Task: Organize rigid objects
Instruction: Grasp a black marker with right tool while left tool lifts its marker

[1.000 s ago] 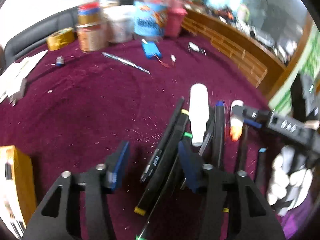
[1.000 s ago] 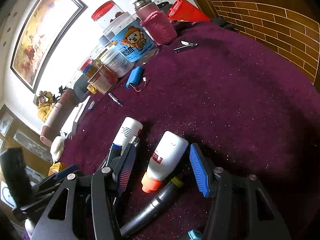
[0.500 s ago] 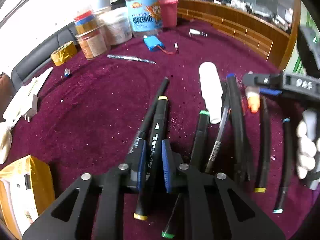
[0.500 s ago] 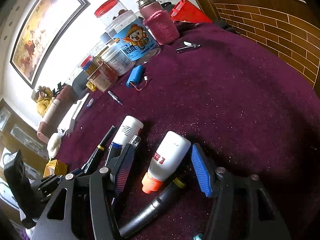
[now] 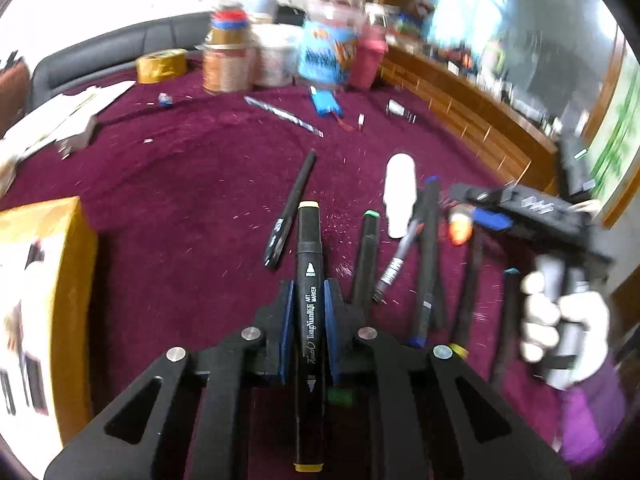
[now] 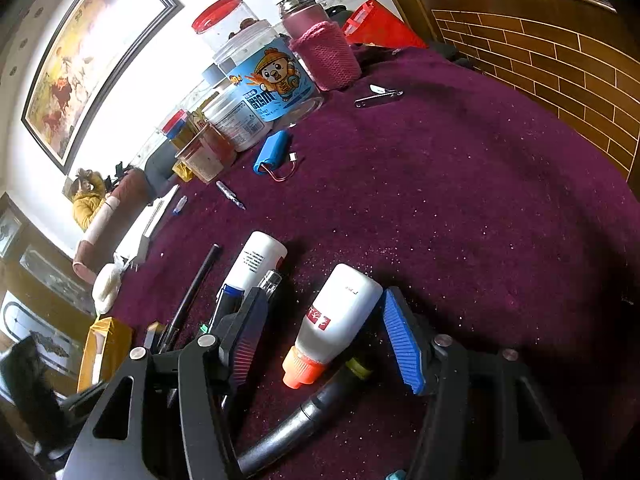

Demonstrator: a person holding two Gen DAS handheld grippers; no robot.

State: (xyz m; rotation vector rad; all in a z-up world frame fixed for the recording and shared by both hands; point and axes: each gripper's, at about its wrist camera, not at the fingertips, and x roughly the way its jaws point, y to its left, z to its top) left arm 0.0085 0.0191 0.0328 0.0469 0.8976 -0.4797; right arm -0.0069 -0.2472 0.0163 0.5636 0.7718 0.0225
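Clamping a black marker (image 5: pixel 307 300) between blue pads (image 5: pixel 286 322), left gripper (image 5: pixel 307 312) at lower centre of the left wrist view; marker running straight up the frame, yellow cap end (image 5: pixel 308 205) toward the middle, other yellow end at the bottom edge. Lying just left of it on the purple cloth (image 5: pixel 180 184), a thin black pen (image 5: pixel 292 208), tilted. Spread to the right, more pens: a green-capped marker (image 5: pixel 366 256), a clear pen (image 5: pixel 398 258), a blue-tipped one (image 5: pixel 427 256), others too blurred to tell. Resting above them, a white bottle (image 5: pixel 400 194). Sitting at the left edge, a yellow box (image 5: pixel 60 280). Standing along the upper part, jars (image 5: pixel 228 56) and a tape roll (image 5: pixel 162 65), blurred. Blurring at right, the right gripper (image 5: pixel 492 218) in a gloved hand (image 5: pixel 560 324).

Spread wide in the right wrist view, right gripper (image 6: pixel 320 334), fingers grasping nothing. Lying between them without touching either pad, a glue bottle (image 6: pixel 340 316), orange cap (image 6: pixel 300 370) pointing to the lower left. Crossing under that cap, a dark marker (image 6: pixel 296 420). Resting upper left of the left finger, the white bottle (image 6: pixel 258 260). Sitting mid-frame farther up, a blue battery pack (image 6: pixel 270 152); behind it, a cartoon-label tub (image 6: pixel 272 84) and a pink-sleeved flask (image 6: pixel 320 44).
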